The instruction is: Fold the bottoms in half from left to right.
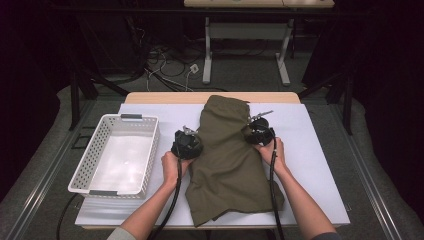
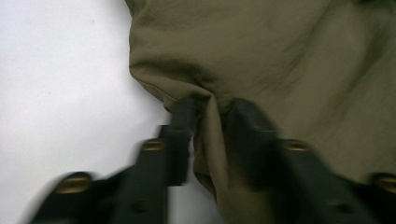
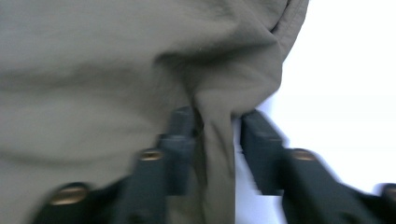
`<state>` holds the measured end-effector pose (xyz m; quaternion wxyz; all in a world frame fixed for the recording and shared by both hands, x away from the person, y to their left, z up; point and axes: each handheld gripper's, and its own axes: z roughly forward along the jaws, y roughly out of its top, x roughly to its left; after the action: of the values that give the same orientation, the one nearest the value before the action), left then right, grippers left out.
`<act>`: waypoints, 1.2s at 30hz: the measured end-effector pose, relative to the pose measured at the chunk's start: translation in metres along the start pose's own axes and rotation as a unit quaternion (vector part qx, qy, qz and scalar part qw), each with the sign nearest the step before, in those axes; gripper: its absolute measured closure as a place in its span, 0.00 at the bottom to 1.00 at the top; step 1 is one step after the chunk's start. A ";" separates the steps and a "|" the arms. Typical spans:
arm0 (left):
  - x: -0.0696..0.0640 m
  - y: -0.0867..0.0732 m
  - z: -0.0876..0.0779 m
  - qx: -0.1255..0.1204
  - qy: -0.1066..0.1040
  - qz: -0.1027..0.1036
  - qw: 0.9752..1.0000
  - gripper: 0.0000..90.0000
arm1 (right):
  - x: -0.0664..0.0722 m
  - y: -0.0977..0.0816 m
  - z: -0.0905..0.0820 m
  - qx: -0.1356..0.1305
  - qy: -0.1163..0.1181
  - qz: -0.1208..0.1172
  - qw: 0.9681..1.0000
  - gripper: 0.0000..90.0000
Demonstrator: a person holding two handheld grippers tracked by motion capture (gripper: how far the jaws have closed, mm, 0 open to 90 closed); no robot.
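The olive shorts [image 1: 227, 155] lie folded on the white sheet [image 1: 310, 150] in the middle of the table, with the basket [image 1: 95, 150] to their left. From above, the left gripper [image 1: 187, 145] sits at the shorts' left edge and the right gripper [image 1: 258, 131] at their right edge, but their jaws are hidden under the bodies. The gripper views show the rest: the left gripper [image 2: 212, 116] has its jaws apart around a loose ridge of cloth [image 2: 210, 140], pads not pressing on it. The right gripper [image 3: 215, 123] stands likewise, jaws parted with a pinched fold [image 3: 215, 154] hanging free between them
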<state>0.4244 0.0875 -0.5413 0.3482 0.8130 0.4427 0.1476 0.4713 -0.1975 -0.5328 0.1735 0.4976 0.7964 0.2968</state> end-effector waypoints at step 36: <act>-0.048 -0.074 -0.070 0.040 -0.111 0.077 0.990 0.80 | 0.024 -0.098 -0.087 0.039 0.093 -0.017 0.995 1.00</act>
<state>0.3134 0.1059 -0.5395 0.3501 0.8694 0.3426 0.0652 0.3429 -0.2343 -0.5293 0.0841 0.4603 0.8283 0.3081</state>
